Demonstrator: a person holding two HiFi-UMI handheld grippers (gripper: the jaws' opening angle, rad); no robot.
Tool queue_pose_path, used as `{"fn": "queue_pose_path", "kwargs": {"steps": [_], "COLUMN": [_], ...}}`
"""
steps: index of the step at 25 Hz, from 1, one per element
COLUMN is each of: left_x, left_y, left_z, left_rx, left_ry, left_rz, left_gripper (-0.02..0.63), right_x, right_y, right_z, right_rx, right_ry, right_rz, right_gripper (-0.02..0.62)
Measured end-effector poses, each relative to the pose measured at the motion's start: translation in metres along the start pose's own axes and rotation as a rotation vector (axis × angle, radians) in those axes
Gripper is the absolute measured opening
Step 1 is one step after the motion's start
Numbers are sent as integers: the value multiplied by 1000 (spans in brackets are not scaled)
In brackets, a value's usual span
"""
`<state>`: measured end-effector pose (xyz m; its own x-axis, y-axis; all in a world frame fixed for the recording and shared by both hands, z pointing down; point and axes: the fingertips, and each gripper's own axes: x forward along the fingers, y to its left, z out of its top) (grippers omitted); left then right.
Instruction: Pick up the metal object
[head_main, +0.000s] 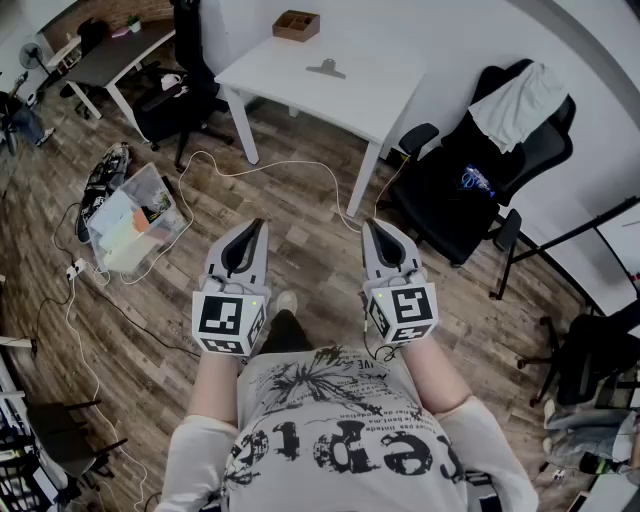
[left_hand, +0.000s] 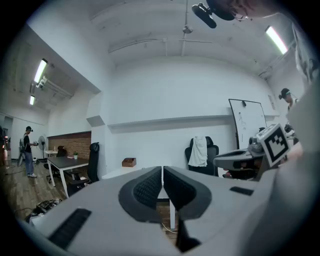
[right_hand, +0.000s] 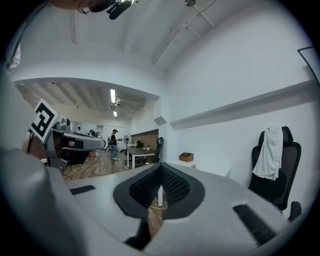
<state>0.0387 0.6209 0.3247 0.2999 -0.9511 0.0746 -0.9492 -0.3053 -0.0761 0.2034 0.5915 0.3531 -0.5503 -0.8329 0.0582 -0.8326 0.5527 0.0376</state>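
The metal object (head_main: 326, 69), a small grey clip-like piece, lies on the white table (head_main: 300, 85) well ahead of me. A wooden box (head_main: 296, 25) stands at that table's far edge and also shows as the wooden box (left_hand: 129, 162) and the wooden box (right_hand: 186, 157). I hold my left gripper (head_main: 256, 228) and right gripper (head_main: 371, 227) side by side at waist height over the wood floor, pointing at the table. The left gripper (left_hand: 162, 170) has its pads together with nothing between them. The right gripper (right_hand: 160, 167) is shut and empty too.
A black office chair (head_main: 470, 180) with a white cloth over its back stands right of the table. Another black chair (head_main: 180, 85) and a dark desk (head_main: 115, 50) are at the left. A clear plastic bin (head_main: 130, 220) and cables (head_main: 230, 170) lie on the floor. A whiteboard (left_hand: 247, 122) leans at the wall.
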Motion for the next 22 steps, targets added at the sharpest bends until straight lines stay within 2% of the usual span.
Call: {"fn": "queue_pose_path", "kwargs": {"steps": [8,14,18,22], "left_x": [24,54,81,117], "left_y": [4,25,52,98], "left_z": [-8,-14,-24,-26], "left_rx": [6,-4,-15,-14], "left_ry": [20,29,36,31], "left_rz": [-22,-28,-45,-71], "left_gripper": [14,14,14,14], "right_x": [20,53,95,154], "right_y": [-8,-16,-20,-22], "right_z": [-7,-12,-20,-17], "right_rx": [14,53,100,105], "right_ry": [12,17,31,42], "right_rz": [-10,-34,-51,-83], "right_gripper": [-9,-9,-9,-9]}}
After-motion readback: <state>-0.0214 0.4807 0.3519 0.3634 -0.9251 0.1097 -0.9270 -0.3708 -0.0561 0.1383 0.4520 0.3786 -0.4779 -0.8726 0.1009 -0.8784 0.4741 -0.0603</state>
